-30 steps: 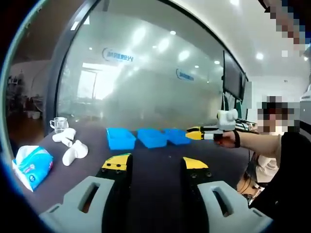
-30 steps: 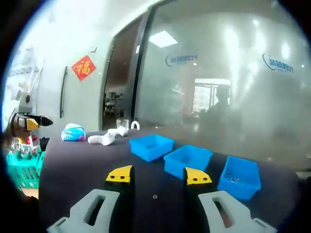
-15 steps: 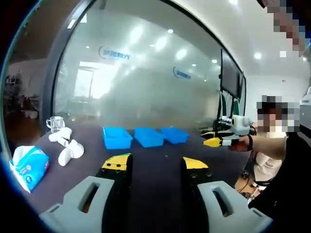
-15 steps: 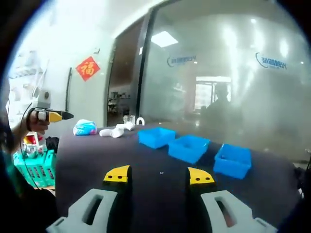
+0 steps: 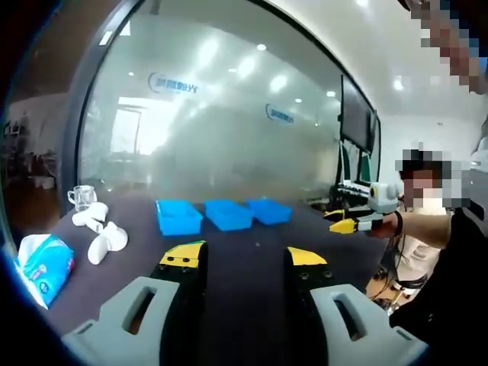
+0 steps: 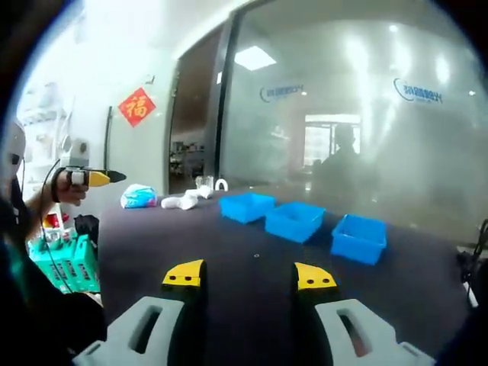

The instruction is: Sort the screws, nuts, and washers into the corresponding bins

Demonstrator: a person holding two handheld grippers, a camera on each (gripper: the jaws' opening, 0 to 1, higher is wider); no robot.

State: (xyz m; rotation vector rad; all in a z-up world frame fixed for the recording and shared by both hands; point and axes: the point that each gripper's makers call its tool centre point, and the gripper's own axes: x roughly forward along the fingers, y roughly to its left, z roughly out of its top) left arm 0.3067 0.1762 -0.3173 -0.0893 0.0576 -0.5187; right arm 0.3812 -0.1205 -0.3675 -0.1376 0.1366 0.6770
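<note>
Rectangular blue plastic bins (image 5: 223,214); dark tabletop (image 5: 244,252)

near table (image 6: 191,236) bare | far edge: three bins (image 6: 294,221) | left: white pieces (image 5: 99,240), tissue pack (image 5: 42,263)

Blue bins (image 5: 226,214) — dark table (image 5: 244,263), yellow-tipped tongs (image 5: 242,256)

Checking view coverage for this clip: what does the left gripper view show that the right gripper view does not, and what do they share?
Left gripper view alone: a dark wall monitor and the right gripper held out past the table's far side.

Right gripper view alone: a red diamond wall decoration, a green basket beside the table, and the left gripper held up.

Shared: the dark table, three blue bins in a row, the white objects, the glass cup, the blue-and-white packet, and the frosted glass wall.
</note>
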